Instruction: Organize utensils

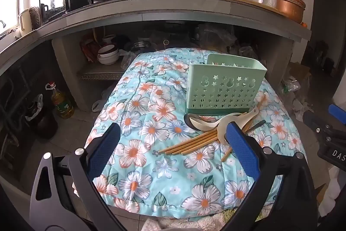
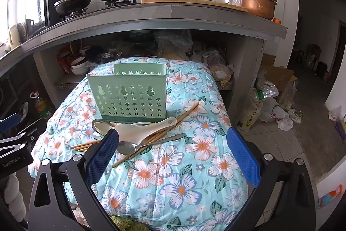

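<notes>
My right tongs [image 1: 333, 144] show "DAS", cut off at frame edge; my left tongs [image 2: 13, 157] read "GenRobot.AI". Bottle labels on counter: too small to read.

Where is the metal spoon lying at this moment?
In the right wrist view, the metal spoon lies on the floral cloth, in front of the green holder, across the chopsticks.
</notes>
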Tool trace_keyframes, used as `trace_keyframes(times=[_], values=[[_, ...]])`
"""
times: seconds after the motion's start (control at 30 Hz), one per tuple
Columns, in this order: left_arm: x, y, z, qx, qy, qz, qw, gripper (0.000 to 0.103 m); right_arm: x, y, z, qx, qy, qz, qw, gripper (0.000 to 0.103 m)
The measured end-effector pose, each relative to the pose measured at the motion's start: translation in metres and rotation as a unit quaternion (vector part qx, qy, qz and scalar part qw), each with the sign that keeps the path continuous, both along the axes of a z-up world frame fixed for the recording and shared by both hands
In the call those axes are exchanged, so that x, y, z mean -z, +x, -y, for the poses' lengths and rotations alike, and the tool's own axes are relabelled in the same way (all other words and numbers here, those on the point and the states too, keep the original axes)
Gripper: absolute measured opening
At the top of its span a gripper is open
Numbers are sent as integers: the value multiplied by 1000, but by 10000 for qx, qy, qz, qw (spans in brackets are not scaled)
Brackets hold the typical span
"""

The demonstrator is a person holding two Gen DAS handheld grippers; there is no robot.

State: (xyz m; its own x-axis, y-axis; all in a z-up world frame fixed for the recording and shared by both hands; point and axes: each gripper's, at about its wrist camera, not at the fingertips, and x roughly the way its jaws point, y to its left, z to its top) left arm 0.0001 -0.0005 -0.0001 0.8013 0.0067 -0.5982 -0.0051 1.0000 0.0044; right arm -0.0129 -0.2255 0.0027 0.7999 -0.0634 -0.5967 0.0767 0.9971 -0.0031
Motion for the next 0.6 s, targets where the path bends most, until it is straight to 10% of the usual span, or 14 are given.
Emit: trace_keyframes(times=[0.6], values=[[0,0,0,-1,-27,-16,10000,95,0,0,-1,-5,10,-24,10000,97]])
